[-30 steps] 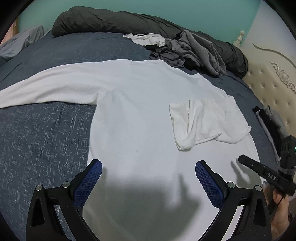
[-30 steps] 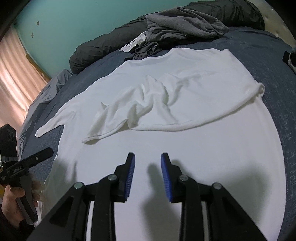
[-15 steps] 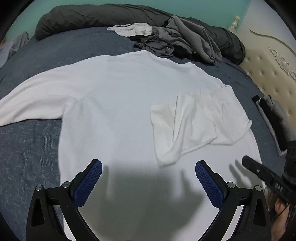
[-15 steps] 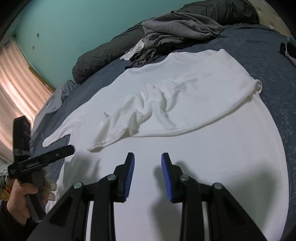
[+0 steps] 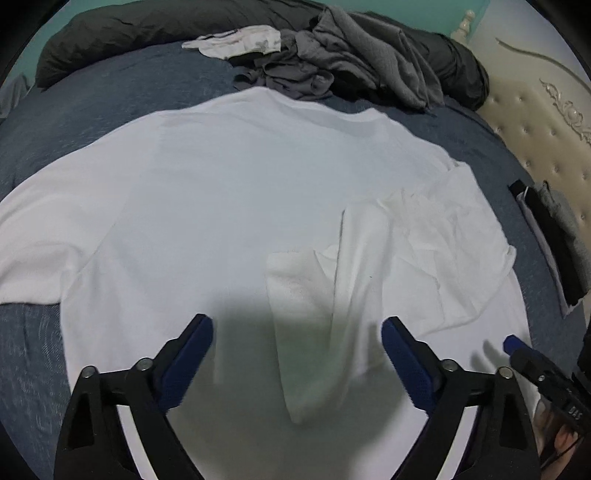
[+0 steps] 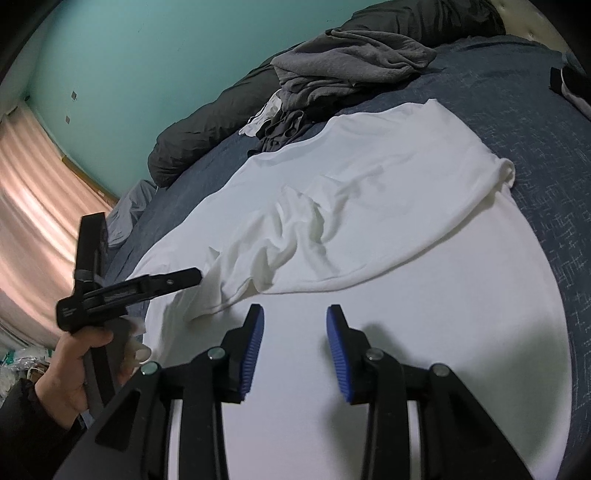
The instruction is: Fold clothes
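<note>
A white long-sleeved shirt (image 5: pixel 229 192) lies spread flat on the blue bed (image 5: pixel 110 96). One sleeve (image 5: pixel 354 266) is folded back over the body, rumpled; the other sleeve (image 5: pixel 26 236) stretches out to the left. My left gripper (image 5: pixel 297 332) hovers wide open just above the folded sleeve's cuff end, holding nothing. In the right wrist view the shirt (image 6: pixel 388 206) fills the middle. My right gripper (image 6: pixel 294 323) is open by a narrow gap over the shirt's lower body, with nothing between its fingers. The left gripper (image 6: pixel 129 288) shows at the left, held by a hand.
A heap of grey clothes (image 5: pixel 354 62) and a small white garment (image 5: pixel 236 40) lie beyond the collar, against a dark rolled duvet (image 5: pixel 129 29). Black and grey folded items (image 5: pixel 554 236) sit by the padded headboard (image 5: pixel 546 122). A pink curtain (image 6: pixel 33 206) hangs at the left.
My left gripper has swung right across the shirt, from the bare body to above the folded sleeve. The right gripper stayed over the lower body; the left gripper has come closer in its view.
</note>
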A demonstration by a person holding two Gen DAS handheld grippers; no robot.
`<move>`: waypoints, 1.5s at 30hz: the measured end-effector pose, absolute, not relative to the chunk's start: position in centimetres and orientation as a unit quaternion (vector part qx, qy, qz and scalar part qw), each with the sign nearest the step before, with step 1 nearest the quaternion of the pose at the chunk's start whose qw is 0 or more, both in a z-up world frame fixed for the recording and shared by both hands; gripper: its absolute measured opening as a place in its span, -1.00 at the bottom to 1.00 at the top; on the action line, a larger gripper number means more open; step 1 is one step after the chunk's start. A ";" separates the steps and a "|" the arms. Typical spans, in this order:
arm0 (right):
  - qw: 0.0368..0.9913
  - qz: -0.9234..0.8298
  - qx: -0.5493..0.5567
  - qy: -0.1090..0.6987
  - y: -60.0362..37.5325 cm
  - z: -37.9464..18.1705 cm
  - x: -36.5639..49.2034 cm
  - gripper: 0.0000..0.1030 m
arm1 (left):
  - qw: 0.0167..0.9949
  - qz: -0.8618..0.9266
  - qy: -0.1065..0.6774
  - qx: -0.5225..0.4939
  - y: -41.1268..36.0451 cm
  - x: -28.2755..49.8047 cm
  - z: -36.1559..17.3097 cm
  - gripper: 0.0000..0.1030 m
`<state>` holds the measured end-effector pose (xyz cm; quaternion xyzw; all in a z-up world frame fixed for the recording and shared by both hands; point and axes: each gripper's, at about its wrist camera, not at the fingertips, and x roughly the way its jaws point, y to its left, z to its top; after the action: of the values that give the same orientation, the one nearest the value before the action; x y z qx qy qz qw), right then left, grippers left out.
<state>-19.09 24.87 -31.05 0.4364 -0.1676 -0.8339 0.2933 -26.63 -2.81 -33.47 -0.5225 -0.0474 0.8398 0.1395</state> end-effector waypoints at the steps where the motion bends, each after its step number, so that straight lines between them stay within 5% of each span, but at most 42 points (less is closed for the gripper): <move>1: 0.293 -0.834 0.436 -0.170 25.0 -31.1 -19.2 -0.31 | 0.142 0.837 -0.049 -0.526 -2.8 -26.8 -33.7 0.80; 6: 0.294 -0.830 0.437 -0.182 25.4 -31.1 -19.6 -0.30 | 0.145 0.835 -0.051 -0.528 -2.9 -27.5 -34.0 0.36; 19: 0.298 -0.829 0.434 -0.192 25.7 -31.2 -19.8 -0.26 | 0.156 0.839 -0.067 -0.516 -3.6 -29.2 -32.5 0.24; 24: 0.296 -0.827 0.436 -0.196 25.8 -31.3 -20.0 -0.26 | 0.157 0.836 -0.048 -0.524 -3.2 -29.7 -32.8 -0.23; 34: 0.295 -0.824 0.439 -0.204 25.9 -31.5 -20.1 -0.26 | 0.159 0.832 -0.041 -0.530 -2.4 -30.0 -33.8 -0.35; 39: 0.295 -0.824 0.438 -0.207 26.0 -31.5 -20.1 -0.25 | 0.164 0.828 -0.047 -0.534 -2.5 -29.9 -34.3 -0.76; 45: 0.290 -0.825 0.436 -0.210 26.4 -31.4 -20.1 -0.25 | 0.174 0.831 -0.047 -0.526 -2.6 -29.2 -33.1 -0.81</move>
<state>-20.13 26.37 -31.43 0.4362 -0.2099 -0.8254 0.2905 -29.21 -2.64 -33.08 -0.5256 -0.0471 0.8313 0.1744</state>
